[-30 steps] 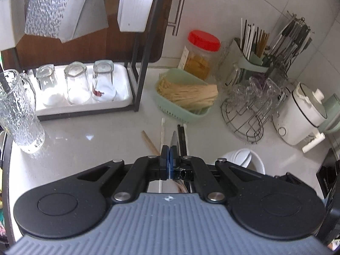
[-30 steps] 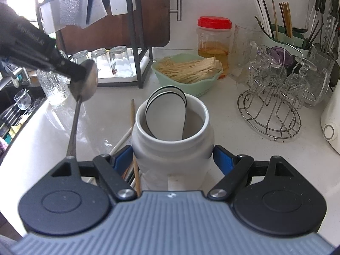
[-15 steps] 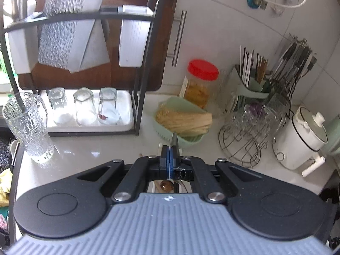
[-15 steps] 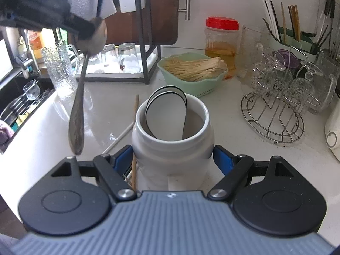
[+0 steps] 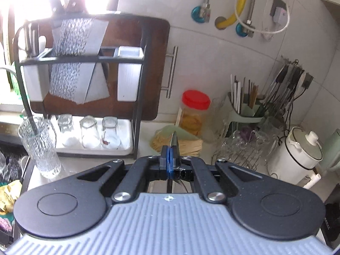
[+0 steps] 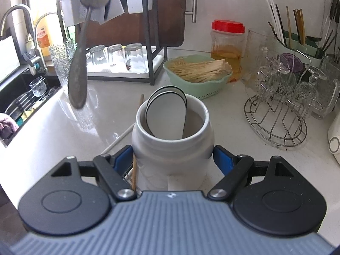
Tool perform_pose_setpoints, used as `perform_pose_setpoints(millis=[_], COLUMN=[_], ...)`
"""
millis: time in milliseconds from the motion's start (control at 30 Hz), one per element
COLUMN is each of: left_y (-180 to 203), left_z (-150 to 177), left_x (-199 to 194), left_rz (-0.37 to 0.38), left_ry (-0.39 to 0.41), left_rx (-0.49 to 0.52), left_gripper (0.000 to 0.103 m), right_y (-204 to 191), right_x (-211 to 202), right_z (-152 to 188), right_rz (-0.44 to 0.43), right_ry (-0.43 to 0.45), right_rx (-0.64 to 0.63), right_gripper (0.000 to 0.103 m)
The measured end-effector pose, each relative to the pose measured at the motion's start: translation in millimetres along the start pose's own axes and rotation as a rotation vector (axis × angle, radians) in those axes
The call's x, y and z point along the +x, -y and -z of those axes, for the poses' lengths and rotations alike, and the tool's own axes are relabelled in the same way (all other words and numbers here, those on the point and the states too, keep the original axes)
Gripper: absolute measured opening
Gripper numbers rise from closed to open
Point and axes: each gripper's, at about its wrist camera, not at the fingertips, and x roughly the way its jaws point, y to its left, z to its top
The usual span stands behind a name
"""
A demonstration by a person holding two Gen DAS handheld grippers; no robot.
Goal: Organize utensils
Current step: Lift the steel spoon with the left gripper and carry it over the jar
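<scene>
Nearest the right wrist camera, the right gripper (image 6: 173, 159) is clamping its blue pads (image 6: 221, 159) on either flank of a squat white ceramic jar (image 6: 172, 140), which is standing upright on the pale glossy countertop (image 6: 223, 114). This grip is probably steadying the jar so it does not tip as utensils go in. Two white spoons with dark rims (image 6: 164, 112) are already leaning inside the jar, bowls up. Just beside the jar's left side, a thin wooden chopstick (image 6: 137, 136) and a white chopstick (image 6: 120, 139) are lying loose on the counter, apparently waiting to be sorted.

In the left wrist view, the left gripper (image 5: 170, 159) is pressing its jaws fully together on a grey metal spoon (image 6: 78, 78), whose bowl edge is poking up between the fingertips. From the right camera that spoon is hanging handle-down, well above the counter and to the left of the jar; held by the bowl like this, the handle looks ready to drop into the jar's mouth once it is carried across.

Farther off, a mint-green plastic basket of pale sticks (image 6: 199, 72) is sitting behind the jar, with a red-lidded clear plastic jar (image 6: 227, 40) beyond it and a wire rack of upturned glass cups (image 6: 284, 99) to the right. A black metal shelf with three inverted glasses (image 6: 119, 57) is standing against the back wall.
</scene>
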Motion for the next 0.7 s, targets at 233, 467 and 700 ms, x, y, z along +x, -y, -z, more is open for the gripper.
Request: perform_pose_setpoints(millis=[233,467,700], left_y=[21,47,71], left_z=[-11,-4,17], left_x=[-4,28,59], left_rz=[0.023,0.031,0.038], left_ry=[0.047,0.019,-0.004], left_rx=[0.049,0.134,0.231], left_gripper=[0.001,0.001,0.001], right_y=[0,-2,-2], right_x=[-1,-2,-4], right_z=[-1,1,4], right_rz=[-0.006,-0.013,-0.029], right_ry=[-0.006,0.000,0.011], right_rx=[-0.015,-0.021,-0.029], right_gripper=[0.084,0.084,0.084])
